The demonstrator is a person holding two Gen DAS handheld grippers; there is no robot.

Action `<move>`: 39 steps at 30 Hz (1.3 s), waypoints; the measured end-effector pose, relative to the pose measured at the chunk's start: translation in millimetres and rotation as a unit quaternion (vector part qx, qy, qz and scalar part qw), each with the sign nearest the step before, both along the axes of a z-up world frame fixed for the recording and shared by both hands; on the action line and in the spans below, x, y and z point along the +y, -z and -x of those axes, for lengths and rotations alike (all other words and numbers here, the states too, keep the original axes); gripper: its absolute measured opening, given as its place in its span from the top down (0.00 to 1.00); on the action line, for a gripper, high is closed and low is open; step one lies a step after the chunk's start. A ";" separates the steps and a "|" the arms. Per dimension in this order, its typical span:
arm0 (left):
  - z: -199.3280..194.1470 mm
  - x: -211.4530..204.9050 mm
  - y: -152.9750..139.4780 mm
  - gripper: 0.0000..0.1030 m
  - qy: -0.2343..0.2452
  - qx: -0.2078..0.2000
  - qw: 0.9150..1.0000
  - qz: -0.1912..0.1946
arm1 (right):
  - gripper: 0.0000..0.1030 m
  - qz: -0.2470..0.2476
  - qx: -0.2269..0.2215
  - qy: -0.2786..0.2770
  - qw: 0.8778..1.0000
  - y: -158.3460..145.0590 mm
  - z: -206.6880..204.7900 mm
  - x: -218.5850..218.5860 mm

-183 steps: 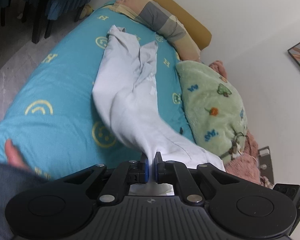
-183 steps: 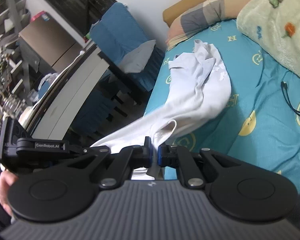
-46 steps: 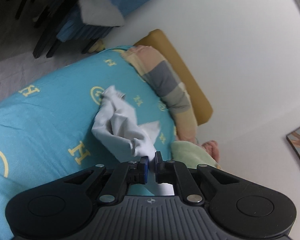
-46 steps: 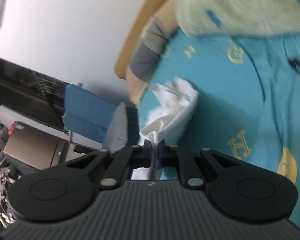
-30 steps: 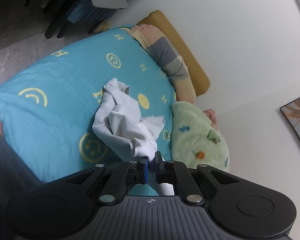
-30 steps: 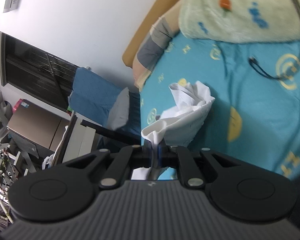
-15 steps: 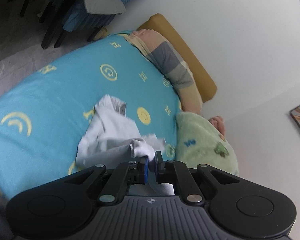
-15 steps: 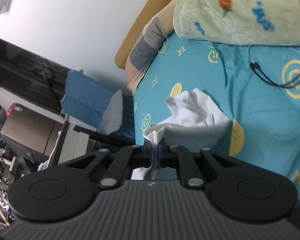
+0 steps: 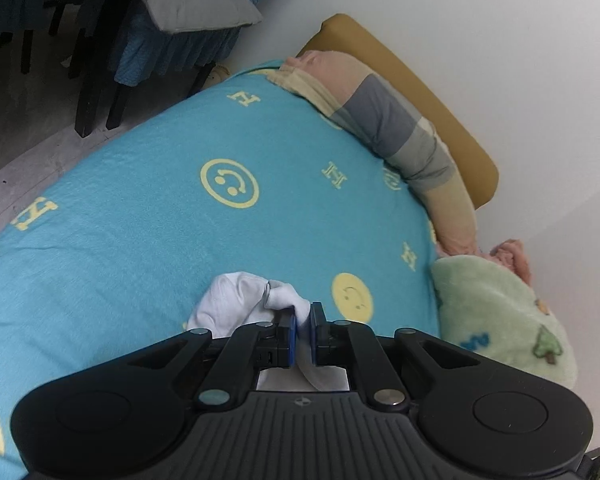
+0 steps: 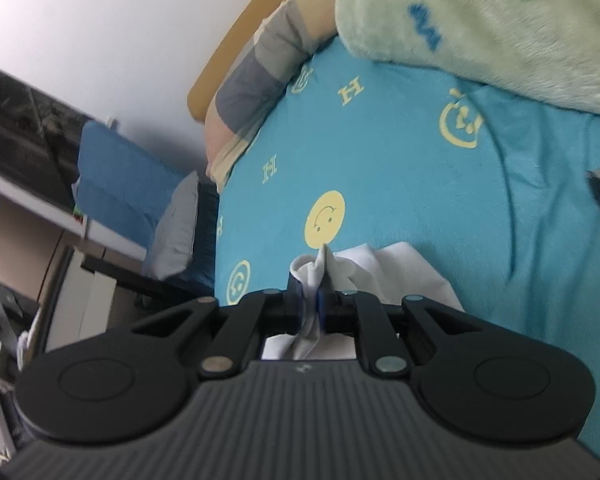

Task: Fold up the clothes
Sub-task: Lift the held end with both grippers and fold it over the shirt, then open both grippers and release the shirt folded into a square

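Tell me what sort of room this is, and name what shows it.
Most likely a bedroom in a home. A bed with a teal smiley-print sheet fills the view, a striped pillow lies against a tan headboard, and a fleecy green blanket is bunched on the bed beside the wall.

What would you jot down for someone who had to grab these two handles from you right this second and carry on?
Left gripper: shut on a bunched edge of the white shirt.
Right gripper: shut on another bunch of the same shirt.
The shirt lies crumpled low on the blue bedsheet, near the grippers; pillow and green blanket lie beyond.
Done: both grips are secure.
Left: no neat fold shows yet. Probably spread it flat, then fold.
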State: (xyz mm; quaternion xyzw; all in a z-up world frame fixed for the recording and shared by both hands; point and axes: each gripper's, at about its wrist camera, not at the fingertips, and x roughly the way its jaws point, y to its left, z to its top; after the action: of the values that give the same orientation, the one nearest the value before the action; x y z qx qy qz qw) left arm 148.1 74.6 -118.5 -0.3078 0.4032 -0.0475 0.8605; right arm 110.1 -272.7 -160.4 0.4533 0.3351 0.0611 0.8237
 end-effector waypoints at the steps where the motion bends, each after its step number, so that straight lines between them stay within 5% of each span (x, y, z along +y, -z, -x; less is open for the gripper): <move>1: -2.7 1.1 2.9 0.92 0.000 0.001 1.000 0.000 | 0.86 -0.008 0.002 -0.004 1.000 6.1 -3.3 -2.0; 3: -6.3 3.1 6.3 0.91 0.001 0.002 1.000 0.000 | 0.82 -0.023 -0.005 -0.013 1.000 7.9 -4.9 -3.5; 5: -4.9 3.0 4.7 0.85 0.012 -0.003 1.000 -0.012 | 0.58 -0.036 -0.013 -0.022 0.999 8.6 -6.0 -4.6; 6: -3.3 1.2 2.1 0.68 0.024 -0.007 1.000 -0.018 | 0.46 -0.043 -0.017 -0.026 0.999 8.9 -6.5 -5.2; 7: -1.6 -0.5 -0.4 0.42 0.036 -0.011 0.999 -0.023 | 0.23 -0.043 -0.026 -0.030 0.998 4.4 -4.3 -3.7; 8: 1.9 -1.8 -4.3 0.33 0.049 -0.019 0.998 -0.024 | 0.14 -0.041 -0.037 -0.033 0.998 -1.4 -1.5 -1.6; 9: 5.3 -3.2 -8.2 0.25 0.063 -0.027 0.997 -0.024 | 0.14 -0.040 -0.048 -0.037 0.997 -7.1 1.3 0.5; 16: 51.7 -18.9 -35.3 0.15 0.117 -0.079 0.986 -0.088 | 0.16 0.059 -0.124 -0.074 0.988 -49.3 43.8 25.6; 23: 53.7 -34.9 -15.3 0.15 0.123 -0.054 0.978 -0.160 | 0.68 0.148 -0.115 -0.118 0.975 -45.2 54.5 49.5; 30: 30.4 -40.5 19.6 0.15 0.116 -0.037 0.981 -0.150 | 0.71 0.238 -0.097 -0.137 0.957 -17.7 13.8 65.6; 39: -7.2 -58.1 55.3 0.17 0.117 -0.023 0.970 -0.214 | 0.74 0.288 -0.082 -0.142 0.943 17.4 -27.2 68.9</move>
State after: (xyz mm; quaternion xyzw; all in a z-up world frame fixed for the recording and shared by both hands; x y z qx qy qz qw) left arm 155.2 16.5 -173.7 -0.0661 0.4172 -0.0671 0.9039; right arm 137.4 -203.7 -177.7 0.1377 0.3306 0.1147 0.9266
